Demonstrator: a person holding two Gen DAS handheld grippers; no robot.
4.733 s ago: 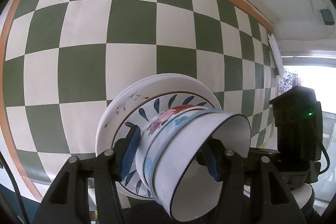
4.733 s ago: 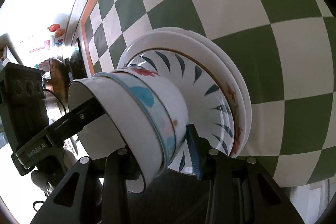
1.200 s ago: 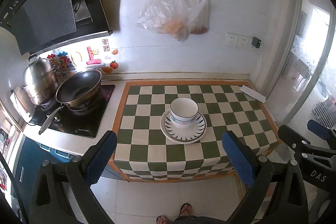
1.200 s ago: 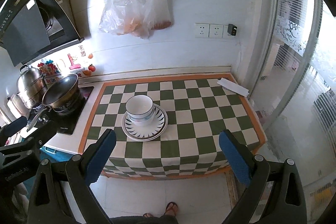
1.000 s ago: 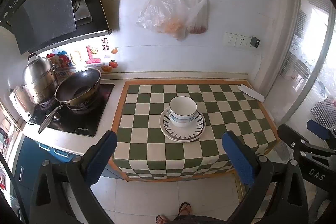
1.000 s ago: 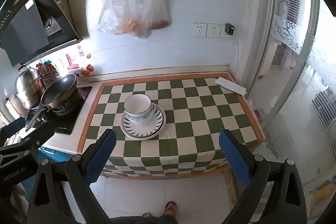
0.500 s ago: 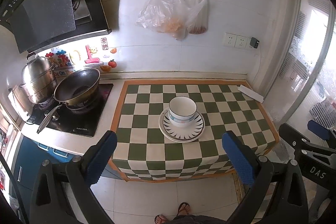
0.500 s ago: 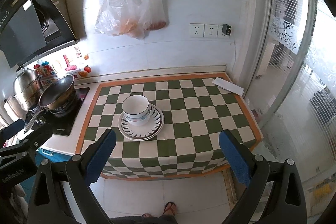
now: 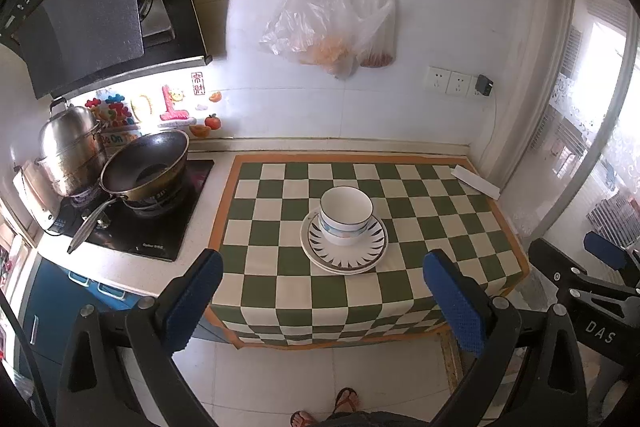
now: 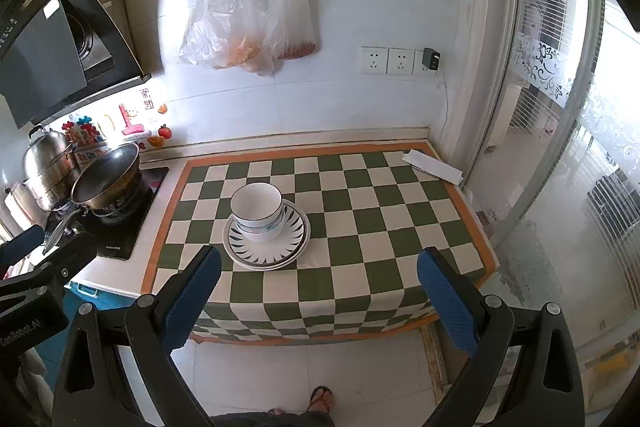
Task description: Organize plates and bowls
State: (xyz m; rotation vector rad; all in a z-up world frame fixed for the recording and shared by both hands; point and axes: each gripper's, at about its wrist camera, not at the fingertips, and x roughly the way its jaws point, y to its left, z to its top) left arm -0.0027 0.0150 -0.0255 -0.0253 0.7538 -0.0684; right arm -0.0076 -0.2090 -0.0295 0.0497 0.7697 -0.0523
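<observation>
A stack of white bowls (image 9: 346,215) (image 10: 258,211) sits on stacked plates (image 9: 372,251) (image 10: 294,241) with dark leaf marks, in the middle of a green and white checked counter (image 9: 440,211) (image 10: 380,211). Both grippers are held well back from the counter, above the floor. My left gripper (image 9: 322,301) is open with nothing between its blue pads. My right gripper (image 10: 318,297) is open and empty too. Part of the other gripper shows at the edge of each view.
A wok (image 9: 146,169) and a steel pot (image 9: 72,151) stand on the hob at the left under a range hood (image 9: 88,3). Plastic bags (image 9: 336,23) hang on the wall. A white flat packet (image 9: 476,181) lies at the counter's far right corner. A person's sandalled feet (image 9: 340,405) are on the tiled floor.
Some seconds ago both grippers held the bowls and plates up close; now both are open and far back. Over the last second the views barely shift.
</observation>
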